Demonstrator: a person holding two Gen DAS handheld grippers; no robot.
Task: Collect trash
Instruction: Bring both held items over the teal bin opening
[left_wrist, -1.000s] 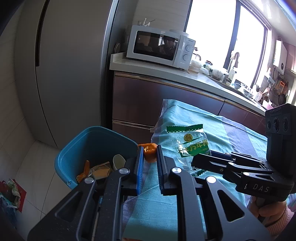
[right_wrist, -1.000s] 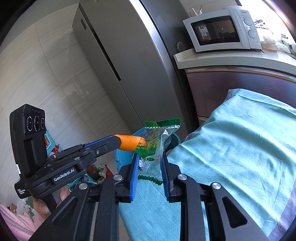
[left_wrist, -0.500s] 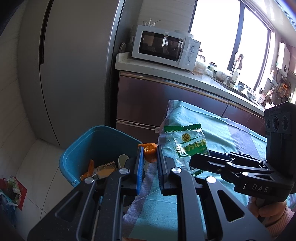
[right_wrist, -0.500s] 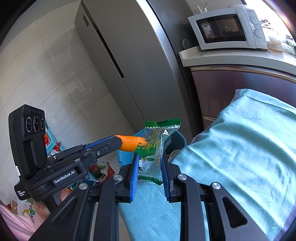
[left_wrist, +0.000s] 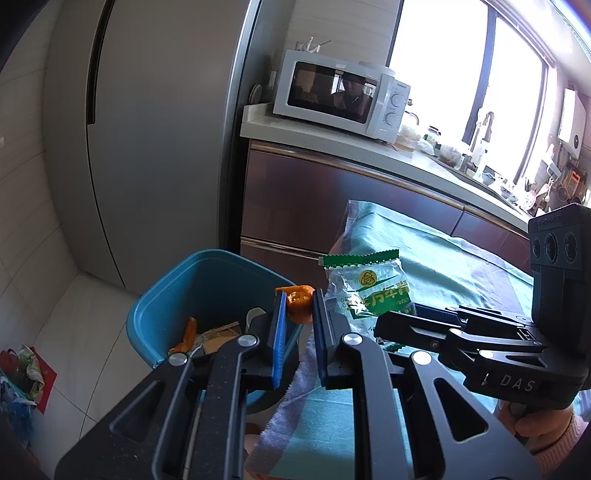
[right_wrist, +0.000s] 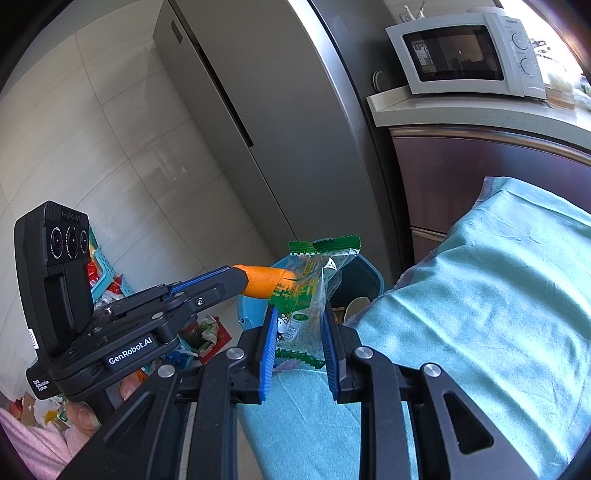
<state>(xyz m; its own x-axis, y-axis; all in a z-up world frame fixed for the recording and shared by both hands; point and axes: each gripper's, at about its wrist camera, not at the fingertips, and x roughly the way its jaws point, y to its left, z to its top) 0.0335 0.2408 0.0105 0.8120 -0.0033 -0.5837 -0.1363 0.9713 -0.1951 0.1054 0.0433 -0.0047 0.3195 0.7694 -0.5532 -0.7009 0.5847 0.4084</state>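
Note:
My left gripper (left_wrist: 299, 308) is shut on an orange piece of peel or carrot (left_wrist: 298, 303), held just over the near rim of the blue trash bin (left_wrist: 162, 306). In the right wrist view the same orange piece (right_wrist: 264, 280) sticks out of the left gripper's blue pads (right_wrist: 207, 278). My right gripper (right_wrist: 299, 325) is shut on a clear snack wrapper with green print (right_wrist: 308, 291), upright between its pads. The wrapper (left_wrist: 369, 291) hangs at the table's left edge, right of the bin. Inside the bin lie orange scraps, paper and a white cup.
A teal cloth (right_wrist: 480, 314) covers the table to the right. Behind stand a grey fridge (left_wrist: 147, 147), a brown cabinet counter (left_wrist: 332, 199) and a white microwave (left_wrist: 340, 94). Bags and a small basket (right_wrist: 103, 273) lie on the tiled floor at left.
Both grippers have drifted a little toward the bin; the bin and fridge sit further right in the left wrist view. Both grips are unchanged.

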